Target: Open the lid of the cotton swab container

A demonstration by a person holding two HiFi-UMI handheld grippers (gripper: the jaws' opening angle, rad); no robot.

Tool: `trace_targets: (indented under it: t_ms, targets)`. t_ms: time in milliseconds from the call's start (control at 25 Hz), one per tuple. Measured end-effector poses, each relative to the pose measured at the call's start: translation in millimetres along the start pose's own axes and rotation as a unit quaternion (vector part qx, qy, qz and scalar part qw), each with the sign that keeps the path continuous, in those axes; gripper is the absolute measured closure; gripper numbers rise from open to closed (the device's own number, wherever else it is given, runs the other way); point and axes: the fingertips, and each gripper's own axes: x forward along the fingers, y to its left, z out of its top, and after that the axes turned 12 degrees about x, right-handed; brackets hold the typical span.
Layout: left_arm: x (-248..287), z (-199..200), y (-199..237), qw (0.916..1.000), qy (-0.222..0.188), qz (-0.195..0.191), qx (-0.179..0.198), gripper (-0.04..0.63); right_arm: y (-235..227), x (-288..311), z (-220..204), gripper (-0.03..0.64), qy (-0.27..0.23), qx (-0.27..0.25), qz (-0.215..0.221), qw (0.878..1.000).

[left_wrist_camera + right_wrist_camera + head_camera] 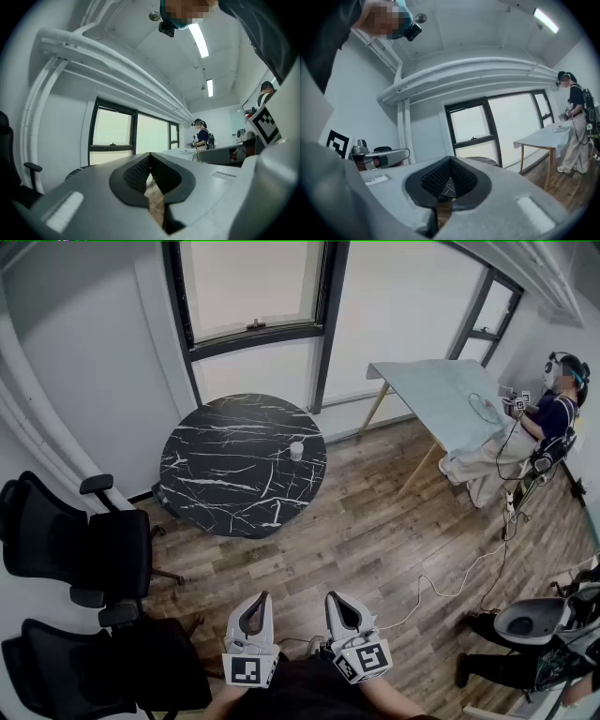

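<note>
Your left claw (259, 600) and right claw (334, 598) are pressed together, holding nothing — step close to the small white round cotton swab container (296, 450), far off on the round black marble worktop (216, 486), and spread one claw before you reach.

One round black marble desk (234, 470) carries one small white cylindrical container (296, 450). One pale rectangular desk (436, 395) has one person (553, 418) beside it. There are two black office chairs, (75, 545) and (66, 667). Two grippers show: the left gripper (261, 601) and the right gripper (335, 601). Overhead are two long ceiling lights, (199, 40) and (209, 87).
</note>
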Motion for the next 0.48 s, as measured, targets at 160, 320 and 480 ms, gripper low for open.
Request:
trace_targets:
  t_ms: [160, 320, 480]
  targets:
    - [-1, -1, 3, 1.0, -0.003, 0.001, -0.005, 0.592, 4, 3, -1, 0.62, -0.001, 0.002, 0.001, 1.0]
    - [-4, -3, 7, 1.0, -0.003, 0.001, -0.003, 0.592, 8, 3, -4, 0.62, -0.001, 0.001, 0.001, 1.0]
    - [-5, -4, 11, 1.0, -0.009, 0.0, -0.003, 0.592, 10, 4, -3, 0.62, -0.004, 0.004, -0.002, 1.0]
